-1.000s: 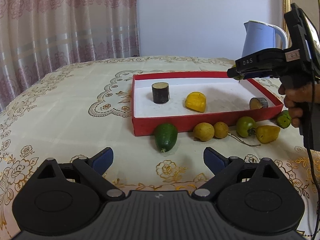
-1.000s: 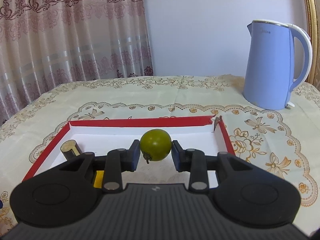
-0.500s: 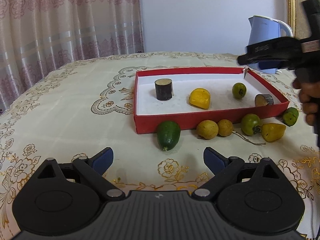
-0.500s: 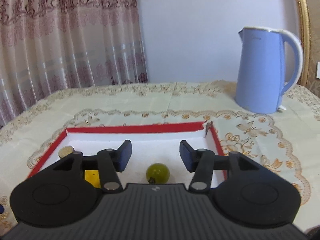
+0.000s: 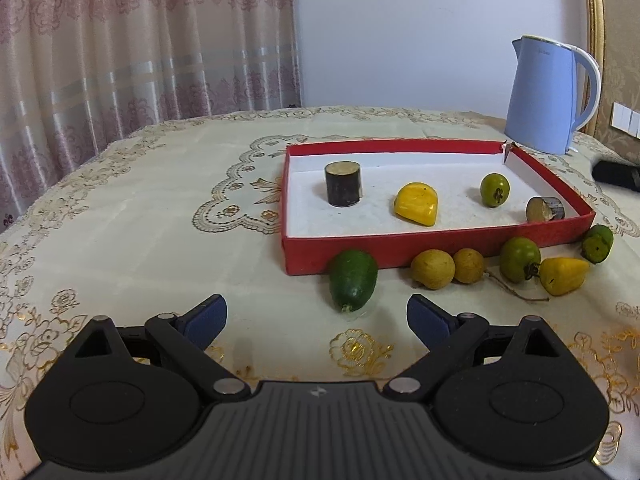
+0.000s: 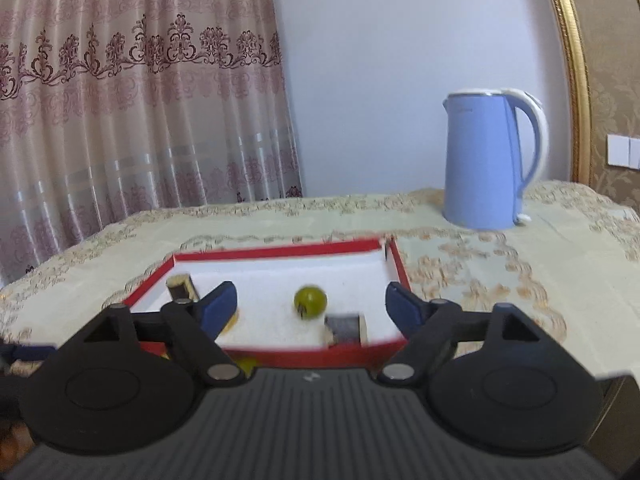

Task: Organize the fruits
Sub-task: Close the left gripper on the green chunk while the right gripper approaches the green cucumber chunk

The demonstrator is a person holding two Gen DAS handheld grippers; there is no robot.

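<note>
the right gripper (image 6: 311,304) is in the letting-go part of a drop-off: its jaws are opening wide with nothing between the pads, and the small green fruit (image 6: 310,300) sits on the white floor of the red tray (image 6: 276,251), past the fingertips and touching neither one. so that piece looks placed.

the left gripper (image 5: 316,318) hovers low over the tablecloth (image 5: 160,216) with its jaws spread wide and nothing in them. it points toward the green avocado-looking fruit (image 5: 353,280) lying just outside the tray's front wall.

judging from the layout, the next move is another pickup from the row along the tray's front. the avocado is closest to the left gripper, so that one would need to go forward and down, straddle the fruit across its narrow width, then close. it's rounded and smooth, so an off-centre pinch could squirt it out.

count from the left wrist view:
- in the tray: 4 things. 1 upright dark cylinder (image 5: 343,183), 1 yellow fruit (image 5: 416,204), the 1 small green fruit, 1 dark cylinder on its side (image 5: 545,209) near the front right corner.
- outside, along the front wall: 6 fruits. 1 avocado, 2 round tan ones (image 5: 433,269), 1 green tomato-like one (image 5: 519,259), 1 yellow one (image 5: 563,275), 1 small green one (image 5: 597,243) by the corner.
- 1 blue kettle (image 5: 548,96) behind the tray.
</note>
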